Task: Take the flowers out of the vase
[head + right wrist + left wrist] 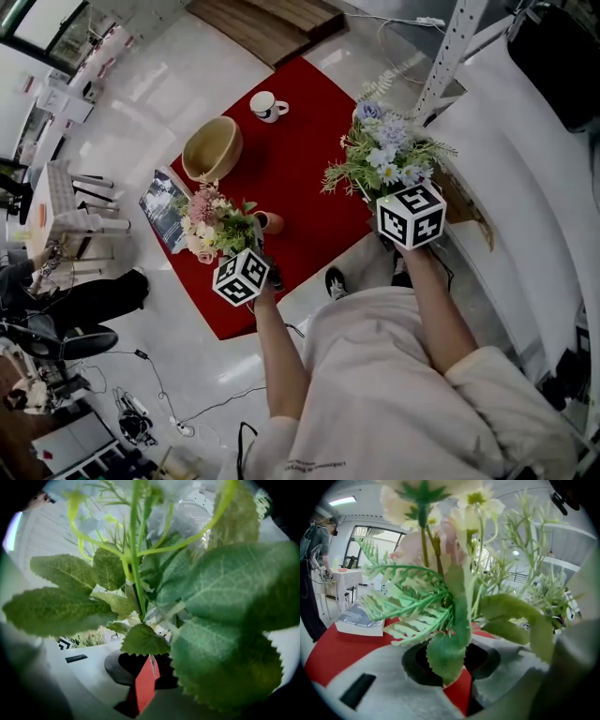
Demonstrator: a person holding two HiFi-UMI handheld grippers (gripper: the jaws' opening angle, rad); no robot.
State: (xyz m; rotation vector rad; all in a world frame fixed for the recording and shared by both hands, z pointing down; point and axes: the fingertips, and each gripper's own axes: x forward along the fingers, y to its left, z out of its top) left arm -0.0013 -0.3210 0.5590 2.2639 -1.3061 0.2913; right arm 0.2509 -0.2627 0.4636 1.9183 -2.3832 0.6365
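Across a glossy white floor [169, 84], looking down on a red surface [300, 150] carrying three containers and a book [161, 208]. Noting a wooden bowl [212, 148] toward the far left, showing only its bare inside. Noting a white mug [267, 106] beyond the bowl near the far edge, its contents too small to make out. Finding a small brown vase [267, 222] standing upright nearer the front edge, its mouth showing bare, with both bunches already out of it. Gripping a bunch of pink flowers [208, 220] with the left gripper [458, 686], jaws standing partly apart around the stems. Seeing a drooping green leaf [447, 651] hanging down between them and covering the exact spot where the pads are meeting the stems. Holding that bunch upright just beside the vase, on its left. Pinching a bunch of blue and white flowers [384, 150] with the right gripper [143, 686], jaws drawn nearly together on the stems, only a narrow red sliver showing between them. Holding this second bunch upright over the right-hand edge of the red surface, well apart from the vase.
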